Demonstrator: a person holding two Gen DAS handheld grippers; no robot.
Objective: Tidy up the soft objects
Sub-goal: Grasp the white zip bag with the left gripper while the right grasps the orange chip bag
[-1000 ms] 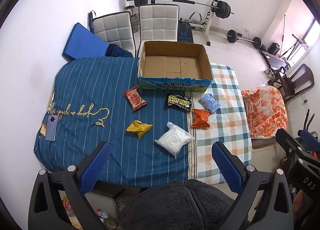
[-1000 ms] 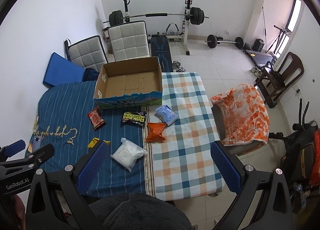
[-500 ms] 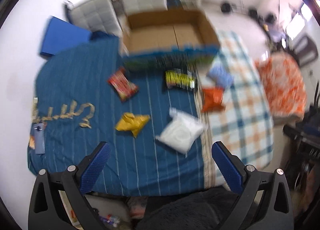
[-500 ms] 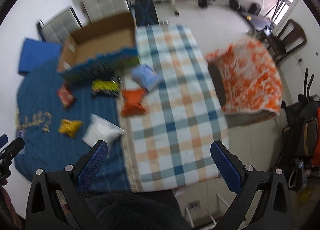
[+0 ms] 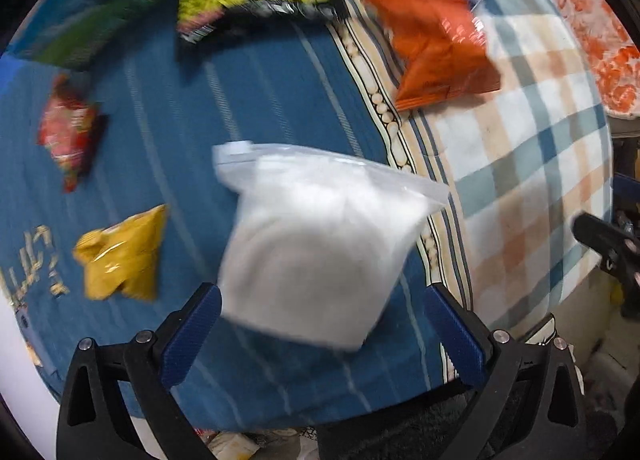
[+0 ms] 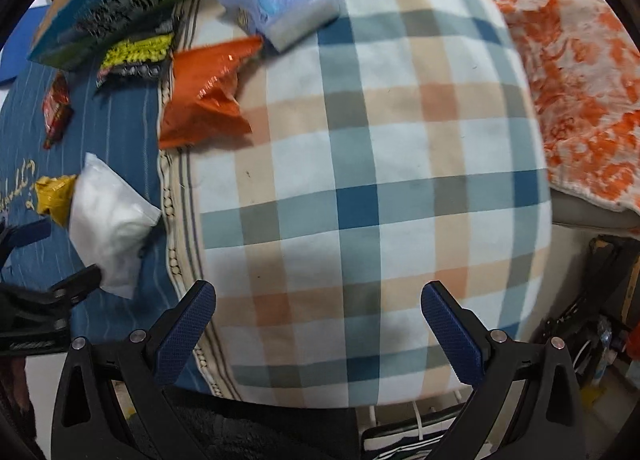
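One white bag (image 5: 316, 244) on the blue bedcover, straight ahead of your left gripper (image 5: 320, 340), jaws spread, its long axis pointing away; right gripper (image 6: 318, 334), also spread and empty, is farther.

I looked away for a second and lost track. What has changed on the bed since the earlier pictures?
Both grippers came down toward the bed. The left gripper now sits open right at the white bag, not yet gripping it. The right gripper hangs open over the checked blanket, empty. The orange packet, yellow packet, red packet and light blue pack lie where they were.
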